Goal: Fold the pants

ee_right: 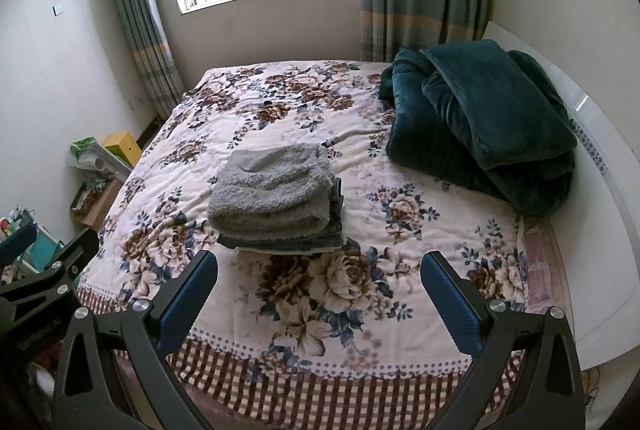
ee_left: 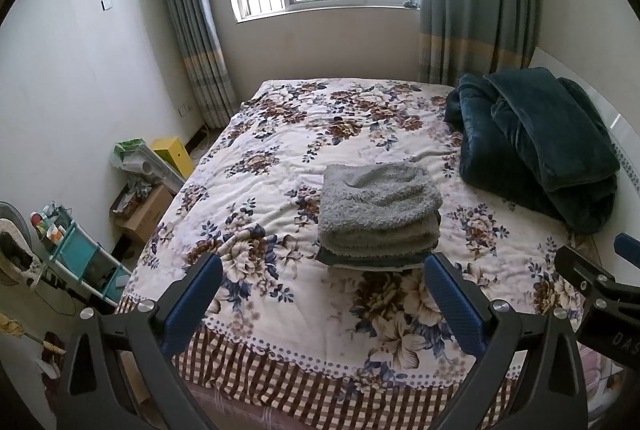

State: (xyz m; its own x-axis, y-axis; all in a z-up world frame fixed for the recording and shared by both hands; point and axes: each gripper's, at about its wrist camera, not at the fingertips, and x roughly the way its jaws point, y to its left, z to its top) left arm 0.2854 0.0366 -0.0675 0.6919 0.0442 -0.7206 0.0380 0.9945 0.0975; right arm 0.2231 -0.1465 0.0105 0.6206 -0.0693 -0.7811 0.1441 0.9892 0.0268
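Bed (ee_left: 280,150), floral cover. Fleecy grey pants (ee_left: 376,208) lie folded atop a stack, centre. Soft, light, floppy: pinch at a folded edge. Your left tongs (ee_left: 322,294) and right tongs (ee_right: 318,290) gape, empty.

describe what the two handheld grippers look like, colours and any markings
Both are alike: black angular frames with triangular cut-outs, round silver bolts at the joints, and two flat fingers faced with textured blue pads. The left gripper and right gripper each carry white lettering on the body, too small and distorted to read reliably. No cables, hands or sleeves show.
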